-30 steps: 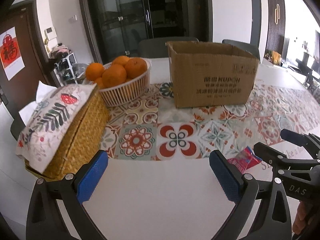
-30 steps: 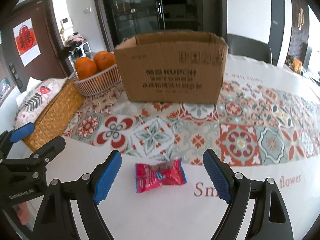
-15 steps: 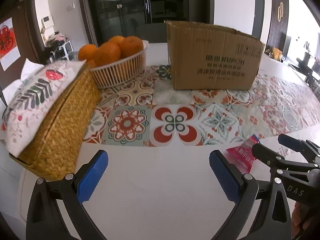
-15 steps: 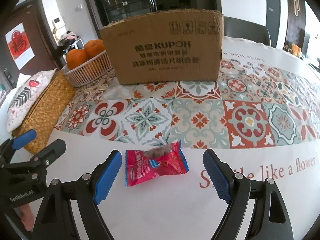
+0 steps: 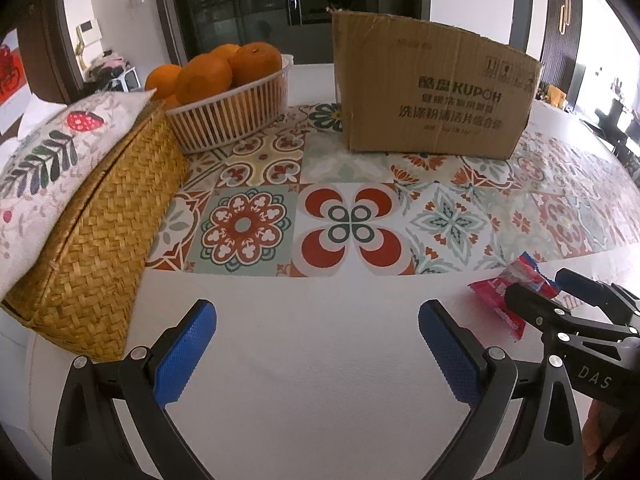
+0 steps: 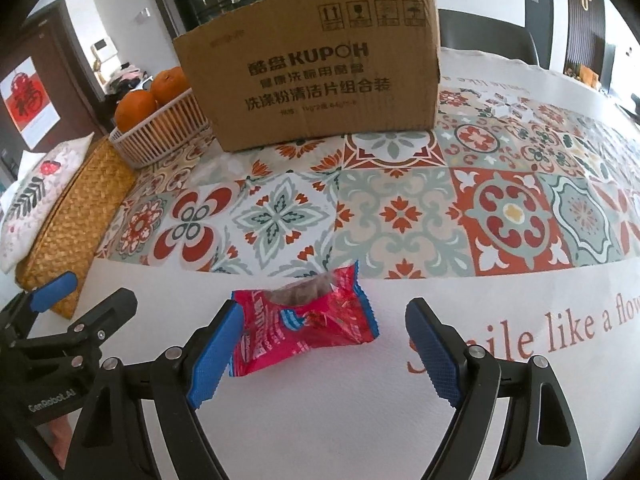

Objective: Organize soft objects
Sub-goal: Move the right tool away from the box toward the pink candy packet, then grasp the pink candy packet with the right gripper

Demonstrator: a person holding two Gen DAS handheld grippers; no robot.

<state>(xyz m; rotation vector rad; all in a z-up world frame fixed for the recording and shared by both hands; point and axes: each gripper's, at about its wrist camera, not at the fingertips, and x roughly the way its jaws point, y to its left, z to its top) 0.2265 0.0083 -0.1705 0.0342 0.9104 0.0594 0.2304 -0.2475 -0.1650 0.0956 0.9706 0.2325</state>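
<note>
Red snack packet (image 6: 304,326): lies on the white part of the tablecloth (image 6: 360,420), between the spread jaws of the right gripper (image 6: 320,344), its left end at the left pad (contact uncertain). Left gripper (image 5: 316,344): jaws spread, nothing between them. Behind: cardboard box (image 6: 320,80), basket of oranges (image 5: 232,116), woven tissue box (image 5: 100,232).

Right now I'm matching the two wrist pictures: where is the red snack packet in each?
Left wrist: red snack packet at the far right, partly behind the right hand-held gripper.
Right wrist: packet low centre, between open fingers.
Shared landmark: cardboard box behind it.
</note>
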